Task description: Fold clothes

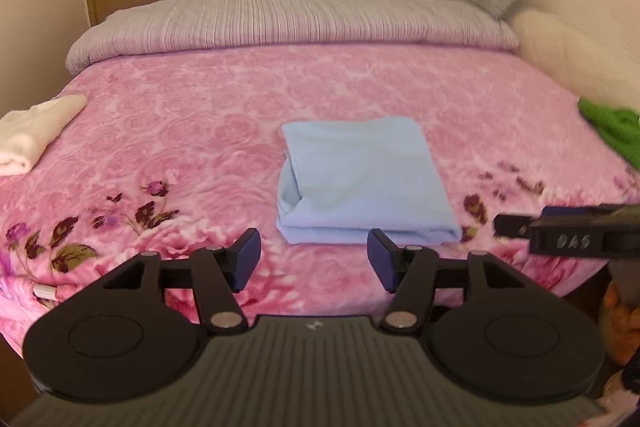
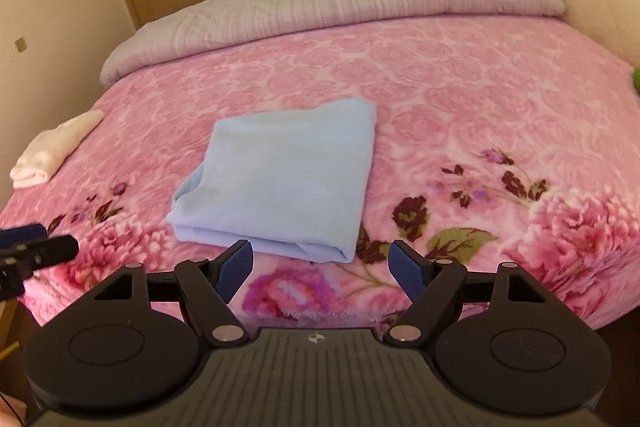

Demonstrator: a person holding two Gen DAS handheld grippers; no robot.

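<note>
Blue garment (image 1: 366,179): folded, mid-bed (image 1: 200,99) | white garment (image 1: 32,135): folded, left edge | green garment (image 1: 612,131): apparently unfolded, right | left tongs (image 1: 314,259), right tongs (image 2: 320,267): wide, empty

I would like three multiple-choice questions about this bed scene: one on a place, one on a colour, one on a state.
1. Where does the white garment lie?
A. near the bed's left edge
B. on the grey pillow
C. on the blue garment

2. What colour is the garment at the right edge?
A. red
B. green
C. black

3. How is the blue garment?
A. spread flat
B. hanging from a gripper
C. folded, lying free

Answers: 1 A, it rests by the left edge of the pink blanket. 2 B, the green garment shows there. 3 C, left gripper and right gripper are open, holding nothing.
</note>
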